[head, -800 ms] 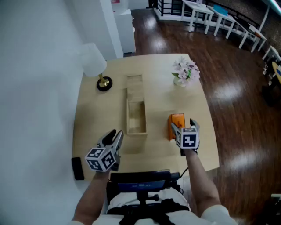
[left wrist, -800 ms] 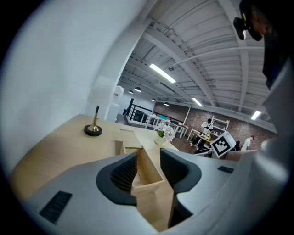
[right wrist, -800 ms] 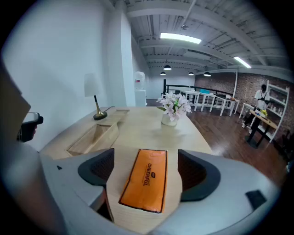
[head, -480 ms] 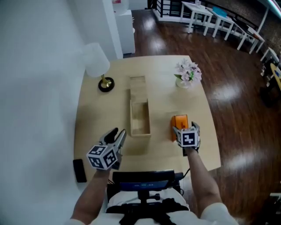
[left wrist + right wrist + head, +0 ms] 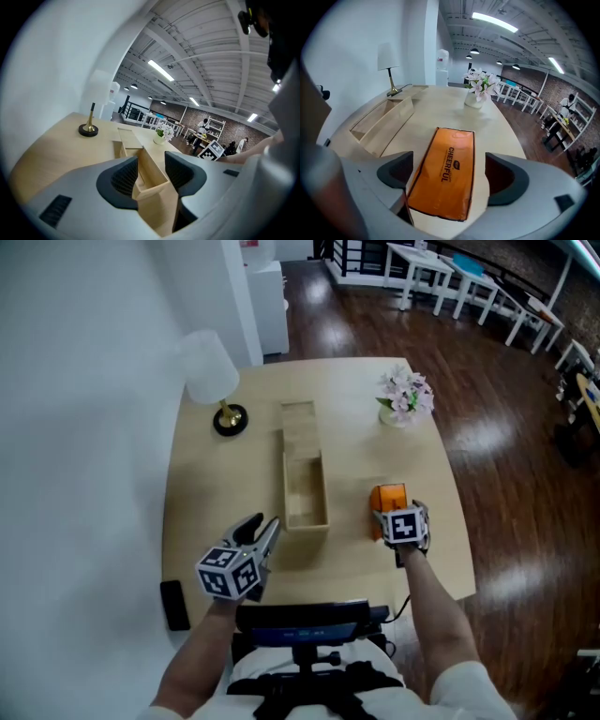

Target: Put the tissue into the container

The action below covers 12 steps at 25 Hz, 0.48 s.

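Note:
An orange tissue pack lies flat on the table's right side. My right gripper hangs over the pack's near end, open, with a jaw on each side and neither pad touching it. The container is a long open wooden box in the middle of the table, its lid slid back at the far end. My left gripper is open just short of the box's near end, with nothing between its fingers.
A white-shaded lamp on a brass base stands at the back left. A small vase of pink flowers is at the back right. A black object lies at the table's front left edge. Dark wooden floor surrounds the table.
Both grippers have edged slightly forward, the right one nearer the pack's near end. Pack and box have not moved on the table.

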### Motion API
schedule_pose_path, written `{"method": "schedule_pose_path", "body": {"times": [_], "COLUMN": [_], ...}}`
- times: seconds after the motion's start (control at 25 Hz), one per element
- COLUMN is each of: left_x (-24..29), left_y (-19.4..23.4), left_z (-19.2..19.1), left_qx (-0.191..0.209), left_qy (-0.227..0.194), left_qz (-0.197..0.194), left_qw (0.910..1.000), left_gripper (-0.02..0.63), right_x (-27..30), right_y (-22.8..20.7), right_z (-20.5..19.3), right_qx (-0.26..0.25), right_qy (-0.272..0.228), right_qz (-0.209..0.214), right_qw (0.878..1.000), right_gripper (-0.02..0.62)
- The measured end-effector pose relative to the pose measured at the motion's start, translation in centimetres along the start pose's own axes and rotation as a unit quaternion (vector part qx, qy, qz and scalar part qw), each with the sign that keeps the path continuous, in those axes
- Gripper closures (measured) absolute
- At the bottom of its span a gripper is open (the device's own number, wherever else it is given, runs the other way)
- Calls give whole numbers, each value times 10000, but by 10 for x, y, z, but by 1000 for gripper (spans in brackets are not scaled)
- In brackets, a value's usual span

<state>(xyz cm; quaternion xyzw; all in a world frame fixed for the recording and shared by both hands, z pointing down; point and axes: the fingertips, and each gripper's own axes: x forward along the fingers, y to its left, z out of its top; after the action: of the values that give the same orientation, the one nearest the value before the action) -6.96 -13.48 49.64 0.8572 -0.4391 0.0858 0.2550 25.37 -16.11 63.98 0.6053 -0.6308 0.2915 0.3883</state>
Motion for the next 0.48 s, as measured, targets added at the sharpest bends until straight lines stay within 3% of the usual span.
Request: {"method": "schedule_pose_path", "body": {"times": [0.24, 0.36, 0.48], "left_x": [4, 6, 8], "left_y": [2, 6, 11], "left_z": [-7, -15, -21], "left_qx": [0, 4, -6], "left_qy": [120, 209, 278], "left_qz": [8, 48, 103], "left_qw": [9999, 9998, 9996], "left_gripper": [423, 423, 423], "right_x": [10, 22, 28], "right_y": [-8, 14, 23], "right_z": [-14, -14, -20], "right_qx": [-60, 214, 421], "right_qy": [338, 247, 338], "right_qz": [-285, 310, 571], "right_qw": [9990, 9990, 9969], "right_gripper": [123, 123, 123]}}
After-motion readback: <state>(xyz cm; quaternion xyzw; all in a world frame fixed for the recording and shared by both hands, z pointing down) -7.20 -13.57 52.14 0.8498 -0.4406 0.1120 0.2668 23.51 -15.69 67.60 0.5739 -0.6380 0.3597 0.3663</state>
